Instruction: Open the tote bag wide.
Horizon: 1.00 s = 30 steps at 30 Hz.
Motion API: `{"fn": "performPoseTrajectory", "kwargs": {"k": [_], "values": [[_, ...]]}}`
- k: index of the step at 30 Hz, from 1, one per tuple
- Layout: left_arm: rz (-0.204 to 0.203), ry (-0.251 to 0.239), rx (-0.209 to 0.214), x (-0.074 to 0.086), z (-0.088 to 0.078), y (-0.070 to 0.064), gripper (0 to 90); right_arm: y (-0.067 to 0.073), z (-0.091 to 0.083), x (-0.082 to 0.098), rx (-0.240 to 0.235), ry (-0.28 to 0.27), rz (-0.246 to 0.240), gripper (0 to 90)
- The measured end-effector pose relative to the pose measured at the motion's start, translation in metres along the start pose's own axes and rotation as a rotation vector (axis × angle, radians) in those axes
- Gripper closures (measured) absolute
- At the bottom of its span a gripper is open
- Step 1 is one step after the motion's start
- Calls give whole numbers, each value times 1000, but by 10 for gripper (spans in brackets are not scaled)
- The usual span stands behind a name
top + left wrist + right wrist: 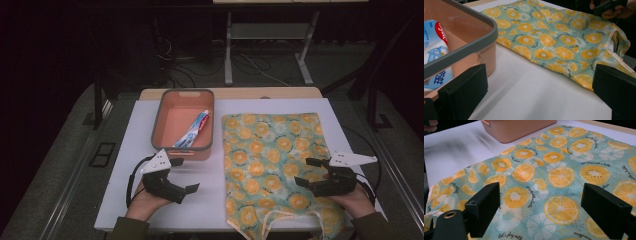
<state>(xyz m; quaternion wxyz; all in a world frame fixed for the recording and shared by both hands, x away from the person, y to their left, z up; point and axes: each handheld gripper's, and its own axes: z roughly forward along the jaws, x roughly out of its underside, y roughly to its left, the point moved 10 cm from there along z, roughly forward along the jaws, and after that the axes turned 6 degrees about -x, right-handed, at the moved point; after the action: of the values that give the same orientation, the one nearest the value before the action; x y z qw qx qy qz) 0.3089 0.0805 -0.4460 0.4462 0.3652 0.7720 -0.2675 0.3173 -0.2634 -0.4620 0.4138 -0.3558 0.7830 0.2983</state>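
White table point(125, 200) carries all. Orange-print bag point(272, 165) flat just right of pink bin point(182, 145), handles at near edge. Toothpaste tube point(192, 131) inside bin. Right gripper point(312, 172) over bag's right edge, jaws spread, nothing pinched. Left gripper point(182, 176) near bin's front wall, jaws spread, empty

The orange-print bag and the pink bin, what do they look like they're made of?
Orange-print bag: thin woven fabric, matte; it lies limp and flat with soft wrinkles. Pink bin: likely moulded plastic, smooth with a faint sheen, rigid walls, grey rim.
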Motion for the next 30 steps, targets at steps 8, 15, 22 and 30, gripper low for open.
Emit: {"fn": "performPoseTrajectory", "kwargs": {"k": [8, 15, 22, 30], "values": [[0, 13, 10, 2, 3, -3, 0, 6, 3, 4, -38, 43, -11, 156], [3, 18, 20, 4, 4, -7, 0, 18, 9, 10, -82, 111, -32, 159], [-1, 15, 26, 4, 5, -8, 0, 38, 19, 19, -172, 192, -83, 248], [-2, 20, 34, 5, 6, -10, 0, 63, 33, 35, -269, 297, -148, 319]]}}
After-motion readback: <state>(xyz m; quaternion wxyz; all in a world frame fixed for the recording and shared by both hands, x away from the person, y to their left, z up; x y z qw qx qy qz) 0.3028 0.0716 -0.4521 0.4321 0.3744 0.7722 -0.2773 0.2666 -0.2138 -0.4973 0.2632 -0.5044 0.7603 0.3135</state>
